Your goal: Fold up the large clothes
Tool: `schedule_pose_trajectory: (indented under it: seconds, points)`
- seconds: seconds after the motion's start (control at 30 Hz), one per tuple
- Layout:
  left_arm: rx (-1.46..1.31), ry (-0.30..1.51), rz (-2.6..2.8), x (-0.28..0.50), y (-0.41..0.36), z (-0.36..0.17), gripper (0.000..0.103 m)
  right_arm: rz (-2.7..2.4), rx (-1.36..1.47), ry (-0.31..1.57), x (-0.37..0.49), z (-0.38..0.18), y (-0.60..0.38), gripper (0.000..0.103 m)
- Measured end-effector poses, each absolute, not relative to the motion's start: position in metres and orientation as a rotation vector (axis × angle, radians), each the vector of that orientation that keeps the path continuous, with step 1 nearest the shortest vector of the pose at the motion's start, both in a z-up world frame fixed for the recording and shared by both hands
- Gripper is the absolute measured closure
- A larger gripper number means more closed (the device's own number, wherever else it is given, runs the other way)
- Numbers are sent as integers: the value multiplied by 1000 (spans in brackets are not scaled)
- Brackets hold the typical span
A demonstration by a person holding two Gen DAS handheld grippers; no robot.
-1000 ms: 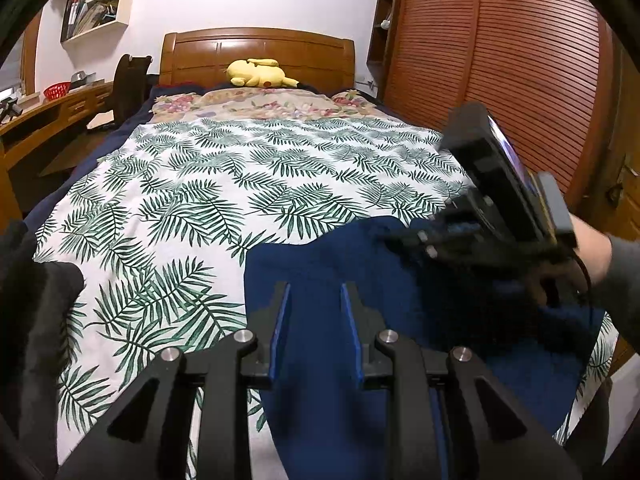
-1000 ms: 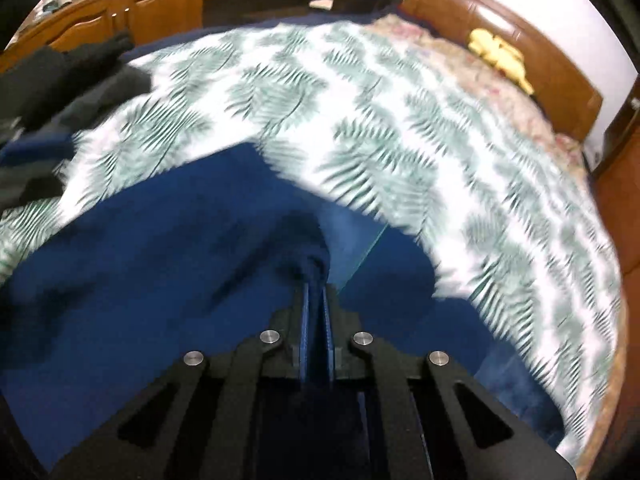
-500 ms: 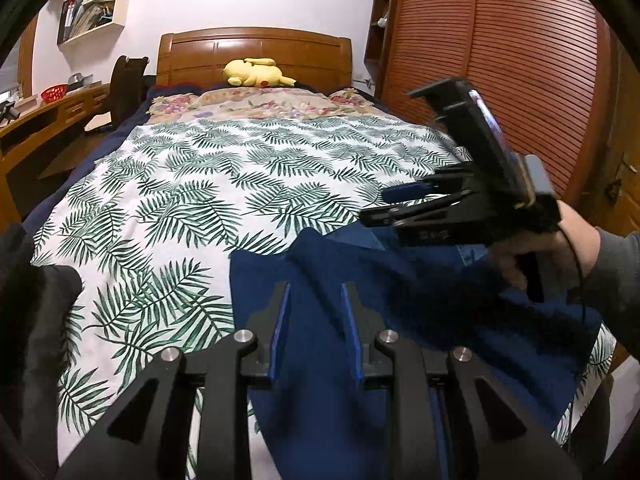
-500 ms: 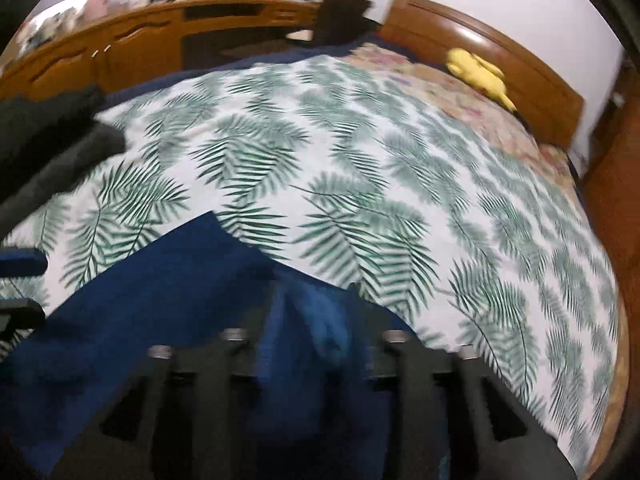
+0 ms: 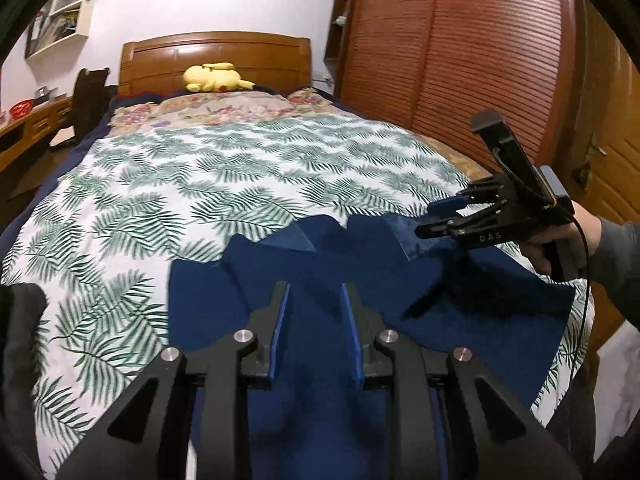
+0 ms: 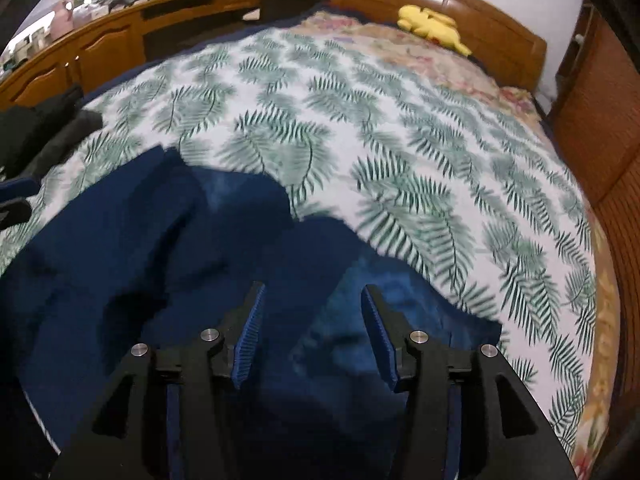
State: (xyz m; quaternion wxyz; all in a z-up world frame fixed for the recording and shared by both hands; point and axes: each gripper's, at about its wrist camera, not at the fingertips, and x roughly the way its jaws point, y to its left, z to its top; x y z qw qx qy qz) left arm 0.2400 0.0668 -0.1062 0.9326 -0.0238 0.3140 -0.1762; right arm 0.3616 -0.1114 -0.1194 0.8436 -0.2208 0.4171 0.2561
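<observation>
The navy garment lies rumpled at the near end of the bed, its far edge ragged; open leaf-print cover stretches beyond; the left claw hangs slightly apart over it, nothing gripped; the right claw is opening, empty, above the cloth; the garment's near edge is cut off.

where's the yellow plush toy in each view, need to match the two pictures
Left wrist view: the yellow plush toy lies top centre-left, against the wooden headboard.
Right wrist view: the same toy sits upper right, below the headboard.
Shared landmark: the headboard; also the navy garment on the leaf-print bedspread.
</observation>
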Motion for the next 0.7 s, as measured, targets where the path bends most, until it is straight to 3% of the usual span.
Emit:
schedule_pose_trajectory:
  seconds: [0.5,0.6,0.7]
  points:
    - [-11,725,-370,253,48,-134,80,609,-517,1096,356,-192,-86,53]
    - [-8,725,-372,252,47,-135,80,666,-542,1105,352,-191,-81,99]
    - [-5,726,-371,253,47,-136,80,675,-651,1065,342,-191,-70,102]
